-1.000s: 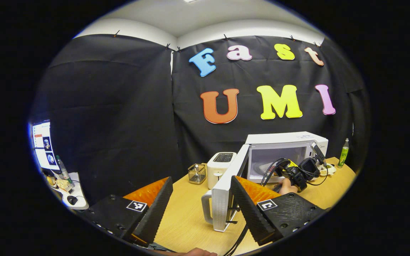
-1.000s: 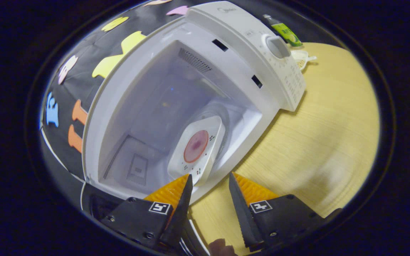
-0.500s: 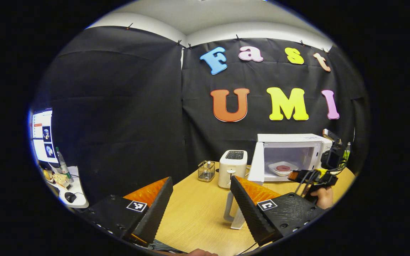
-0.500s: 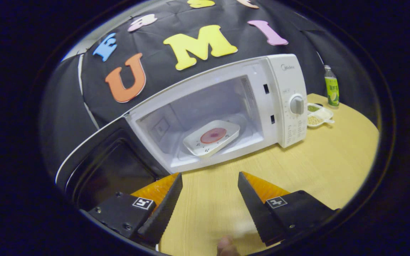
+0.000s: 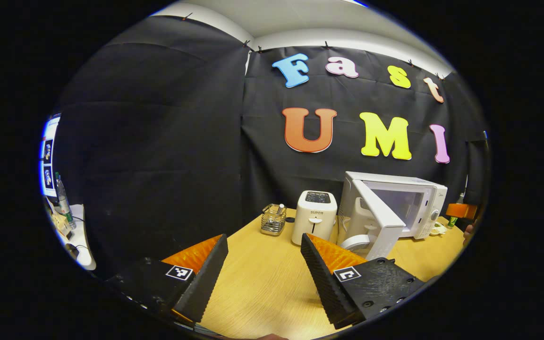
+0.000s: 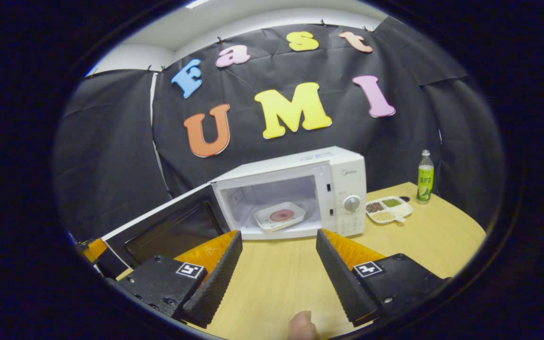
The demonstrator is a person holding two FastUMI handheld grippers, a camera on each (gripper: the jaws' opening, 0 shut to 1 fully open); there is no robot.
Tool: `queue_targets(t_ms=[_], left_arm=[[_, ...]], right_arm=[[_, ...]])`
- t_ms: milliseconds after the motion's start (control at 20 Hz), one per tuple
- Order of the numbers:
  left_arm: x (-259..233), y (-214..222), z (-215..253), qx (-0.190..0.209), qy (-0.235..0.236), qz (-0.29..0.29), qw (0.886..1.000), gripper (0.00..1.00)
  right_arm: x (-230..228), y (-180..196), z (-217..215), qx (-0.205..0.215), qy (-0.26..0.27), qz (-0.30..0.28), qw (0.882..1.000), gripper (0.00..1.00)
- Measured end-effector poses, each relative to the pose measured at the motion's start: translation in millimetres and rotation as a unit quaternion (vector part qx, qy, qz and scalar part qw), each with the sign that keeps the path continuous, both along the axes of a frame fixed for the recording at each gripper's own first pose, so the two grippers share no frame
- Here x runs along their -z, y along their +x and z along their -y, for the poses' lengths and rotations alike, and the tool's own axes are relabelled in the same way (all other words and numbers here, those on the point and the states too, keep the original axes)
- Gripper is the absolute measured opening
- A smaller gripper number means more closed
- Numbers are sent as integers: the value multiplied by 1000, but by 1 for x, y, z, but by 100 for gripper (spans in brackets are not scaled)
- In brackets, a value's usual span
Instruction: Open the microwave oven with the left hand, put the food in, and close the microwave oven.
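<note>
In the left gripper view, the left gripper (image 5: pixel 263 269) is hovering low over the wooden worktop (image 5: pixel 262 283) with its fingers spread wide and nothing between them, while the microwave oven (image 5: pixel 406 208) is standing ahead and to the right against the booth wall, its door (image 5: pixel 376 219) hanging open and swung out toward the camera, handle end nearest. A white toaster (image 5: pixel 315 215) and a small wire basket (image 5: pixel 273 221) are sitting just left of the oven, between it and the open stretch of worktop. In the right gripper view, the right gripper (image 6: pixel 279 269) is also holding its fingers apart and empty above the worktop, facing the oven's mouth squarely; the plate of food (image 6: pixel 280 216) is already resting inside the cavity, and the door (image 6: pixel 168 229) is standing out to the left, its long edge angling toward the camera. A divided snack tray (image 6: pixel 389 209) and a green bottle (image 6: pixel 425 182) are sitting right of the oven. The door's free edge is lying ahead-right of the left fingers, so the closing push looks likeliest to fall to the left hand.
</note>
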State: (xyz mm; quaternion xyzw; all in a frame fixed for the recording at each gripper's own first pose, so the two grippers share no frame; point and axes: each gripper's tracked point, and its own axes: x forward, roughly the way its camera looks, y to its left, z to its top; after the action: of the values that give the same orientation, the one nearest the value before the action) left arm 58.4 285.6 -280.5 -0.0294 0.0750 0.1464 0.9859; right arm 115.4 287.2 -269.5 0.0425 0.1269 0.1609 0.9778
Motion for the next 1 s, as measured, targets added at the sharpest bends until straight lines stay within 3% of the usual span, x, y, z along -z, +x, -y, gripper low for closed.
queue_targets(t_ms=[50, 100, 150, 200, 250, 300, 350, 400, 450, 500, 550, 600, 700, 800, 850, 900, 1000], left_arm=[[5, 4, -1, 5, 1, 0, 1000, 77], [9, 7, -1, 7, 2, 1, 1000, 84], [10, 11, 0, 8, 6, 7, 1000, 80], [8, 12, 3, 15, 14, 15, 1000, 71], [9, 16, 10, 28, 20, 16, 999, 71], [11, 15, 19, 41, 29, 15, 999, 66], [9, 20, 27, 55, 41, 13, 998, 51], [9, 21, 27, 52, 60, 16, 997, 41], [9, 24, 31, 52, 75, 14, 996, 31], [10, 26, 29, 44, 85, 14, 995, 12], [9, 26, 29, 34, 85, 13, 996, 11], [13, 30, 32, 41, 70, 11, 997, 2], [17, 35, 45, 61, 30, 14, 998, 4], [17, 36, 61, 85, 19, 17, 996, 0], [17, 37, 66, 89, 22, 16, 996, 8], [19, 40, 69, 92, 31, 14, 995, 0], [16, 38, 92, 128, 18, 21, 991, 0]], right_arm=[[-11, -3, 12, 0, -1, 16, 1000, 100], [-21, -9, 22, -3, -1, 27, 1000, 100], [-32, -12, 34, -4, 0, 41, 999, 91], [-45, -16, 47, -4, 3, 56, 998, 100], [-56, -16, 60, 0, 3, 76, 997, 100], [-65, -17, 73, 3, -1, 92, 996, 90], [-74, -18, 88, 11, -7, 107, 994, 90], [-80, -18, 104, 23, -12, 114, 993, 89], [-85, -19, 116, 31, -12, 118, 992, 100], [-91, -19, 123, 34, -9, 120, 992, 100], [-95, -19, 131, 36, -6, 119, 992, 100], [-97, -18, 140, 37, -1, 117, 992, 100], [-99, -17, 155, 39, 1, 111, 993, 100], [-103, -18, 166, 41, 0, 111, 993, 100], [-105, -18, 169, 41, -1, 112, 993, 99], [-109, -18, 174, 44, -6, 119, 992, 99], [-114, -18, 181, 51, -18, 134, 989, 100]])
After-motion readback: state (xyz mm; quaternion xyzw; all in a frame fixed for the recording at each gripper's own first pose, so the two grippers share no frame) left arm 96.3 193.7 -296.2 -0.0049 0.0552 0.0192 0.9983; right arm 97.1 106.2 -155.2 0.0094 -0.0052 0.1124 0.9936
